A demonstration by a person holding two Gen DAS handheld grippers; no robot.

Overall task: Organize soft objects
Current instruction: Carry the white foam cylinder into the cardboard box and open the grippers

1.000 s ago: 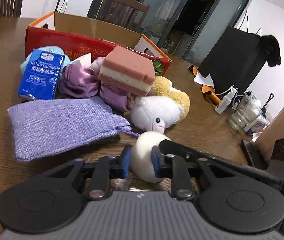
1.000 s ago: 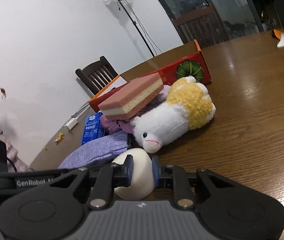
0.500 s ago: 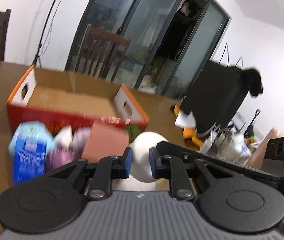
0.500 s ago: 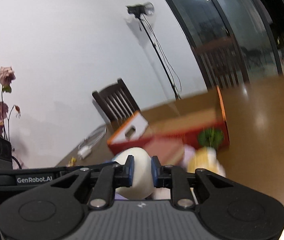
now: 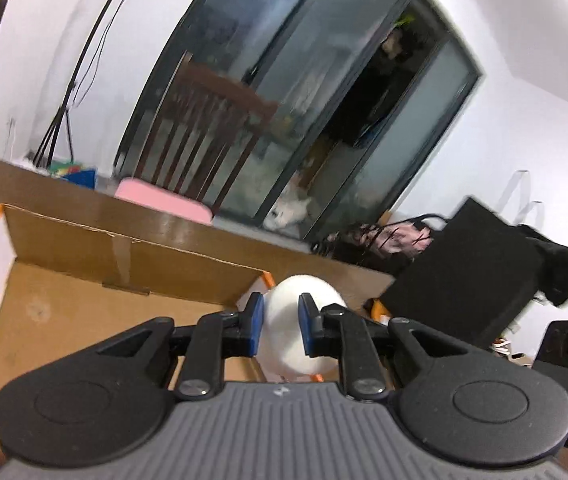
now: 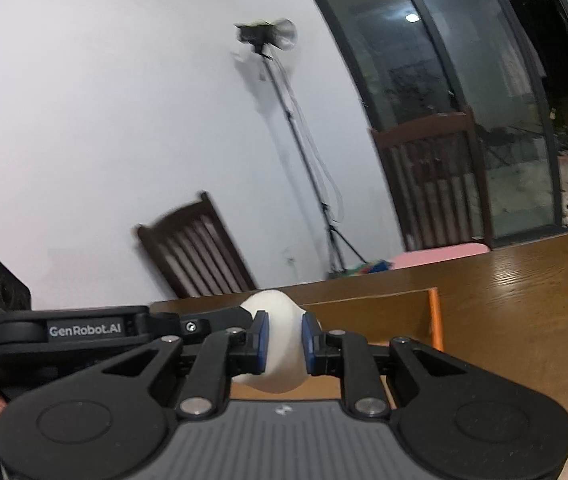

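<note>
Both grippers are clamped on one white soft egg-shaped object: I read the left gripper (image 5: 280, 330) with its blue pads pressed into the egg (image 5: 298, 334), and the right gripper (image 6: 285, 338) gripping the same egg (image 6: 280, 344) from another side. Each pair of fingers is closed onto the egg's flanks, and the egg bulges above and below the pads.

Largest item first: the wooden table (image 6: 524, 280) spans both views. On it stands the open cardboard box (image 5: 84, 292), orange along its edges, with a hand slot in its white end flap at the left of the left wrist view. The egg is held in the air at the far right corner of the box, above the rim; in the right wrist view the box wall (image 6: 384, 320) lies directly behind the egg.

Beyond the table I see a dark wooden chair (image 5: 208, 128) in front of glass doors, a second chair (image 6: 200, 252) against the white wall, and a light stand (image 6: 284, 128). A pink pad (image 5: 164, 200) sits at the table's far edge. A black case (image 5: 464, 276) stands to the right.
</note>
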